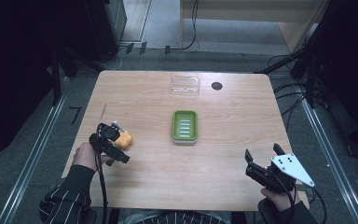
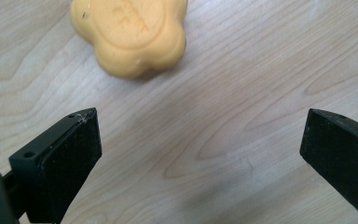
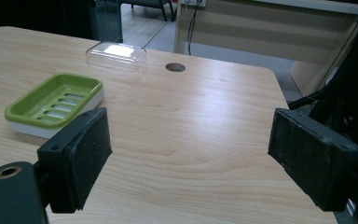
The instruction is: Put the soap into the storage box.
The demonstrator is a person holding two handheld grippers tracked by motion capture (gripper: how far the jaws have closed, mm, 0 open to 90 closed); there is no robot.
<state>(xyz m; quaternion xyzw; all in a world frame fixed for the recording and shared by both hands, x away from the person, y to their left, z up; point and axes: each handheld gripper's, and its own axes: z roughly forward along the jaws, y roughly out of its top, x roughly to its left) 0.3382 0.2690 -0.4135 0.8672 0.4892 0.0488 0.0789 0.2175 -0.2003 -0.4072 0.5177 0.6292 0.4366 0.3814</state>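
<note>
The soap (image 1: 124, 138) lies left of the soap dish (image 1: 185, 126), with the clear lid (image 1: 185, 86) behind the dish.

High view sits above your side of the table (image 1: 186, 158), looking forward and down, whole tabletop plus floor beyond. Left gripper view rides your left gripper (image 1: 109, 142), points steeply down, very close to the wood, soap (image 2: 130, 35) at its top edge; soap (image 1: 124, 139) shows in the high view too. Right gripper view looks low and level across the table toward the far edge; it shares dish (image 3: 53, 105), lid (image 3: 116, 55) and table hole (image 3: 175, 67) with high view.
</note>
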